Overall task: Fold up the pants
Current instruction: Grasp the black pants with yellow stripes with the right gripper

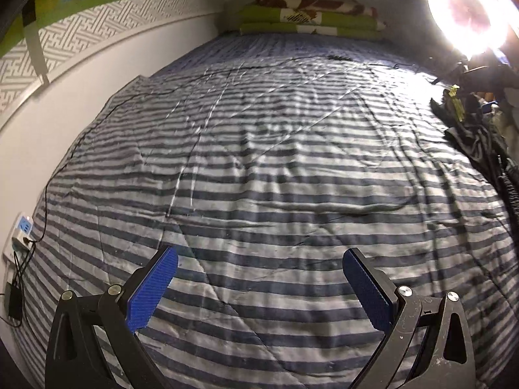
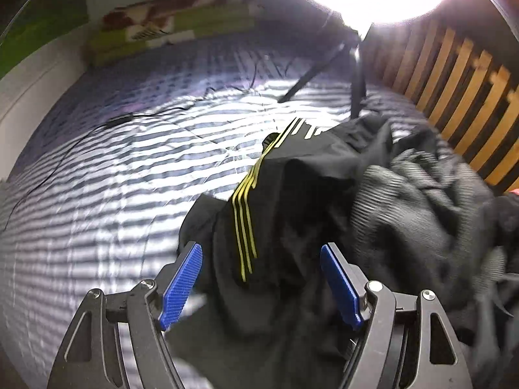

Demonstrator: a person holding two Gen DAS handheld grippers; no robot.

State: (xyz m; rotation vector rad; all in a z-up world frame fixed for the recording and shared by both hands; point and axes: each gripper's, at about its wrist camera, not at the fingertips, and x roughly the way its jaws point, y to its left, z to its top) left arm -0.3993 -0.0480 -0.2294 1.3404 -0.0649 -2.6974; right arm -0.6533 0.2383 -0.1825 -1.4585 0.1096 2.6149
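Note:
Black pants (image 2: 292,194) with three thin yellow stripes lie crumpled on the striped bedspread (image 2: 107,178), part of a dark heap of clothes. My right gripper (image 2: 261,256) hovers over the pants, open, its blue pads (image 2: 181,285) on either side of the striped part and not pressing it. In the left wrist view the same dark heap (image 1: 476,136) shows at the right edge of the bed. My left gripper (image 1: 259,259) is open over bare striped bedspread (image 1: 259,162), with nothing between its fingers.
A bright ring light (image 1: 467,9) on a tripod (image 2: 356,74) stands on the bed's right side. Folded green and brown blankets (image 1: 311,16) lie at the far end. A wall socket and black cable (image 1: 22,230) sit left. Wooden slats (image 2: 454,81) border the right.

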